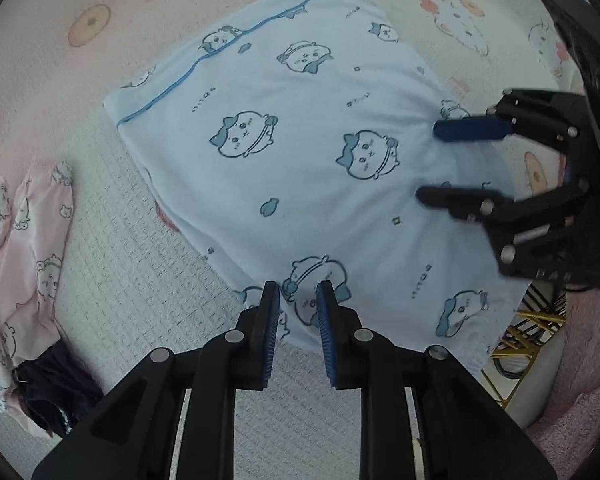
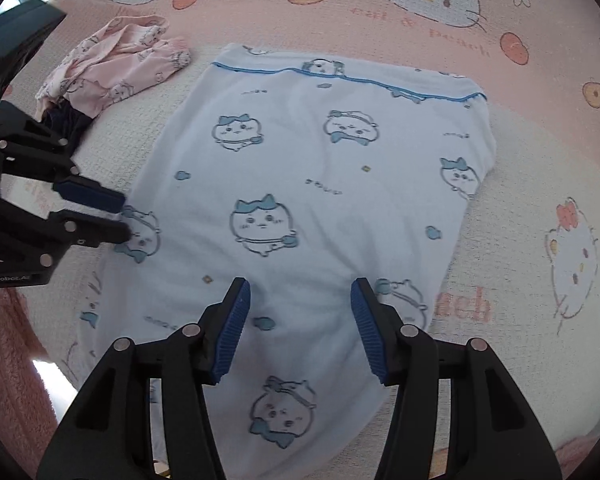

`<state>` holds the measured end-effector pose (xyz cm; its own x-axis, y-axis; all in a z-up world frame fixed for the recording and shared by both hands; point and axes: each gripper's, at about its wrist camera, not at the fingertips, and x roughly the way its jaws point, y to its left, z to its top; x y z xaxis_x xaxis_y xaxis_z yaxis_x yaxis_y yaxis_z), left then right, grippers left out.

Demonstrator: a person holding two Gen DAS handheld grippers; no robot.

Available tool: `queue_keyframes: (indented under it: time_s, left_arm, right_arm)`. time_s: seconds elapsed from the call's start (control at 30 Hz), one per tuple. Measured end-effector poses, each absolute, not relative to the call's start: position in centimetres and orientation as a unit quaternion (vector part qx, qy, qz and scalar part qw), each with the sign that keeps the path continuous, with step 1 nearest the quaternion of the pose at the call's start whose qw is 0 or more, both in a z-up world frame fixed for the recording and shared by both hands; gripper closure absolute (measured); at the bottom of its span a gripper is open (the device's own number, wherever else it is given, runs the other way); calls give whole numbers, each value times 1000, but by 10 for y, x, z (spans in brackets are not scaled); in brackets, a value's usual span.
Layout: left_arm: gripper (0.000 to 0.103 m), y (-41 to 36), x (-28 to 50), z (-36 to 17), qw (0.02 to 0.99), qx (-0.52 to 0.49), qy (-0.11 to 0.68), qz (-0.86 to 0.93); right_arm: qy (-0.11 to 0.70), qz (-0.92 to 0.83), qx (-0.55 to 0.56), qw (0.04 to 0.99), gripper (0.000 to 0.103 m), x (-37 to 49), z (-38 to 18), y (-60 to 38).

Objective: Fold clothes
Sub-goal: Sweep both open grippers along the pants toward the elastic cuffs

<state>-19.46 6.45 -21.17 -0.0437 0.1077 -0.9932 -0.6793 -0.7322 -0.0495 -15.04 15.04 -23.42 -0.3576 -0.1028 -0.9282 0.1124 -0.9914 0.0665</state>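
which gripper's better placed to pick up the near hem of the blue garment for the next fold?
Probably the right gripper: it is open wide, directly over the near part of the light blue garment. The left gripper is open more narrowly at the garment's side edge, so it suits a corner pinch.

A bed spread with a pink cartoon-cat blanket (image 2: 540, 128) carries a light-blue printed garment (image 2: 308, 184), a crumpled pink garment (image 2: 112, 68) and a dark cloth (image 1: 56, 392)

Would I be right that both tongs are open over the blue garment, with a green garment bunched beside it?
Not quite: the bunched garment is pink, as the right wrist view shows. Both tongs, left and right, are open over the blue garment.
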Motion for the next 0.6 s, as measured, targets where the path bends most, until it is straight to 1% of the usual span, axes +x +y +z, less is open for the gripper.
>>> queue_keyframes:
  time_s: [0.03,0.13,0.17,0.2,0.3,0.4,0.6]
  left_arm:
    - [82,69,-202,-223,276,-637,247,676]
    - [82,55,-201,-220,267,-644,231,679]
    - [81,48,-200,-219,259,-649,226,679]
    - [81,40,-198,-218,252,-653,223,679]
    - [81,28,-193,-212,206,-649,254,687]
    - [81,23,-190,-202,207,-645,223,701]
    - [80,14,-185,-184,213,-636,154,726]
  right_arm:
    - [5,-822,565,72,50,-150,-236,145]
    - [51,-819,568,63,50,-153,-242,134]
    - [53,-818,570,57,49,-153,-242,137]
    - [48,-817,572,53,46,-152,-241,144]
    - [39,-815,577,42,46,-150,-239,156]
    - [60,-815,576,28,46,-150,-235,145]
    - [-24,-825,545,151,46,-146,-205,111]
